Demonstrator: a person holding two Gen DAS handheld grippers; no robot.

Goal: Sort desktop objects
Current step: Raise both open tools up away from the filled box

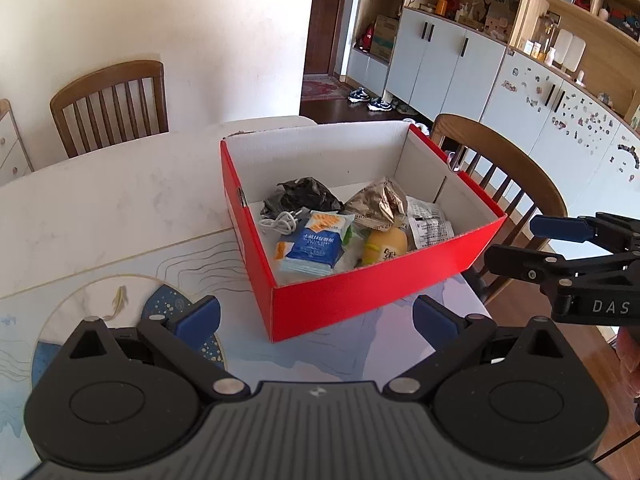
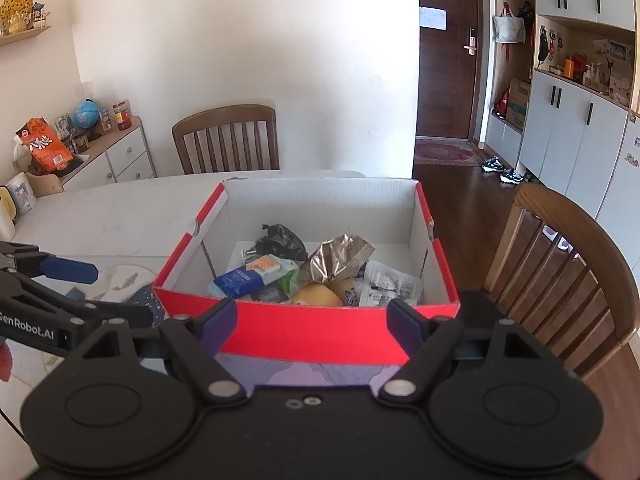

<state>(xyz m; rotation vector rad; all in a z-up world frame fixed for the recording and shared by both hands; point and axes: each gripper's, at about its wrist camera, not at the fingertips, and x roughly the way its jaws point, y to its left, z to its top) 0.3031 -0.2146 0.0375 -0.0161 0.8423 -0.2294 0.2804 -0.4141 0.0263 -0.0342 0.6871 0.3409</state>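
The red box [image 1: 360,300] is sitting on the table [image 1: 120,200], long axis running away from both cameras. Left gripper [image 1: 316,316] and right gripper [image 2: 312,320] are both hovering spread, empty.

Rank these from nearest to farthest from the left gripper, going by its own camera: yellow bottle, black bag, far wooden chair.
1. yellow bottle, near end of the red box, right of centre.
2. black bag, deeper inside, left.
3. far wooden chair, beyond the table, left.

The left gripper [image 1: 316,316] fills the lower frame of its own view, jaws spread wide, empty. The right gripper [image 2: 310,318] likewise gapes, entering the left view's right edge.
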